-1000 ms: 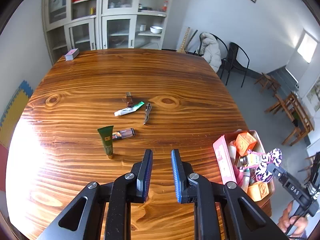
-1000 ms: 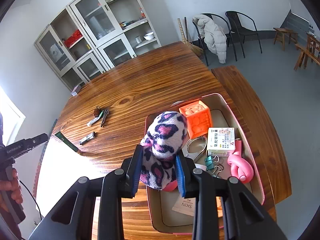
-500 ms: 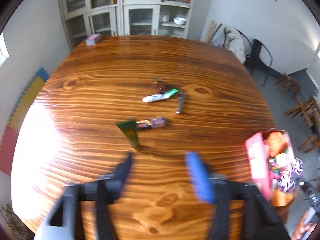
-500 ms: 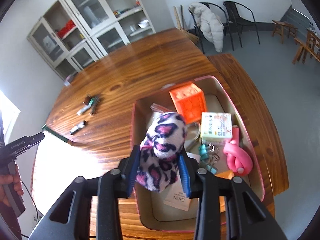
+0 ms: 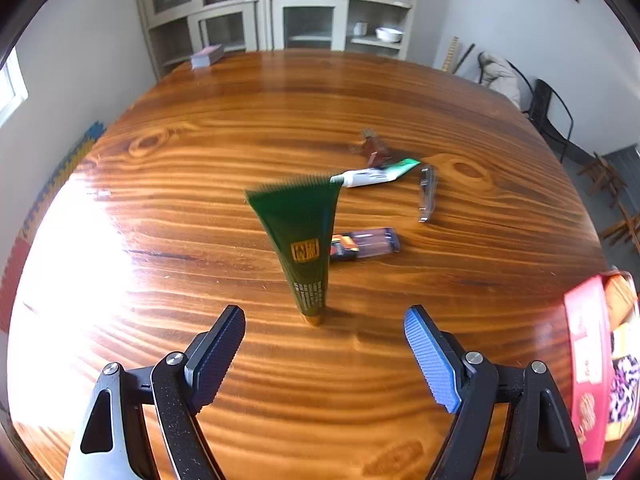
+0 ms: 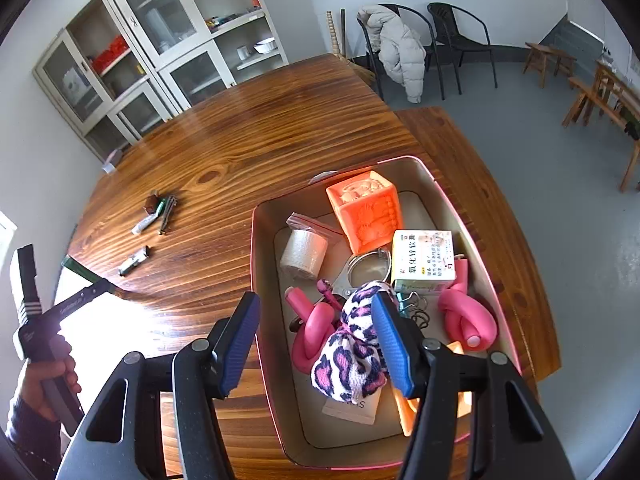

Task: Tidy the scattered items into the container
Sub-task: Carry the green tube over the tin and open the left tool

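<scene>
1. Left tool: its jaws are standing wide apart with nothing between the pads, pointing steeply down at the desk.
2. Green tube: it is standing upright on its cap just ahead of the left tool, lined up with the gap between the jaws but not touching either pad.
3. Beyond the tube, loose items are lying on the desk: a clear lighter just beside the tube, a white-and-green tube farther back, a small metal piece to its right, and a small brown item behind it.
4. Right tool: its jaws have just been opening and are standing apart above the near end of the container; the left pad is hanging over the container's left wall.
5. Leopard-print plush: it is lying inside the container, partly behind the right pad; whether that pad is touching it cannot be told, and the left pad is clear of it.
6. Around the plush in the container are sitting a pink twisted toy, an orange cube, a white medicine box and a roll of tape.
7. At the left edge of the right wrist view, a hand is holding the left tool's handle.
</scene>
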{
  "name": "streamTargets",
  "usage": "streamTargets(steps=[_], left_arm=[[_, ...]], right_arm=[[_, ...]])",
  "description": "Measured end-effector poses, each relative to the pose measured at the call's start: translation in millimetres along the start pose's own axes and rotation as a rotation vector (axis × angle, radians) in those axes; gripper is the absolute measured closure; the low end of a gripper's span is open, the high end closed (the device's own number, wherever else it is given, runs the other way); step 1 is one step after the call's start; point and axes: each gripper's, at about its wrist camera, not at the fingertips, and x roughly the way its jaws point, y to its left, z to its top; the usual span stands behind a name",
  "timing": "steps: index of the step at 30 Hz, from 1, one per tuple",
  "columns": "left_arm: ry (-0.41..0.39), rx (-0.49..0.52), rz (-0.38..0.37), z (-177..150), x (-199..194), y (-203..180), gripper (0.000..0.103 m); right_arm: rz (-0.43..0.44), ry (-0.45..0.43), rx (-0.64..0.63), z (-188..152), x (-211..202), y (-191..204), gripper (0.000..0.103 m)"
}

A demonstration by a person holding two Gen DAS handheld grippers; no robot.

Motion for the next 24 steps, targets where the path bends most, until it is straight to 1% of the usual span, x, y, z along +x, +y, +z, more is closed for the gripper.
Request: streamTargets(steps=[3,7,8,9,10,11,12,14,18,24], left_arm=[[0.009,-0.013,-0.003,4.8,15.6,5.8,0.019],[0.024,-0.021,0.016,9.1,34.1,12.4,0.02],[0.029,-0.022,0.023,9.1,37.8,13.3,0.032],[0.044,-0.023,0.023,8.8,41.4,13.9,0.055],[0.051,-0.019,0.024,8.2,42.9,13.7,0.059],[0.048,-0.01,0.023,7.5,41.9,12.7,0.072],[0.053,-0.005,0.011,6.7,41.1,11.9,0.081],[0.058,-0.001,-0.003,5.0,37.9,10.4,0.084],[0.04,0.018,-0.017,1.7,21.2,1.4,0.084],[-0.001,0.064,-0.064,-0.6,-14.7,-28.2,0.084]], right_arm=[[-0.025,0.008,0.0,0.8,1.5,4.1,0.041],[-0.049,0.023,-0.008,-0.1,4.6,11.1,0.041],[-0.053,0.027,-0.015,-0.8,5.7,13.4,0.041],[-0.057,0.032,-0.025,-1.6,6.9,16.1,0.041],[-0.059,0.036,-0.033,-2.5,7.9,18.2,0.041],[-0.058,0.039,-0.039,-3.0,8.5,20.0,0.041],[-0.056,0.041,-0.044,-3.3,8.9,21.6,0.041],[-0.048,0.042,-0.053,-3.6,9.9,24.6,0.041],[-0.03,0.029,-0.065,-3.2,8.1,27.1,0.041],[-0.001,0.005,-0.051,-5.0,1.1,18.1,0.041]])
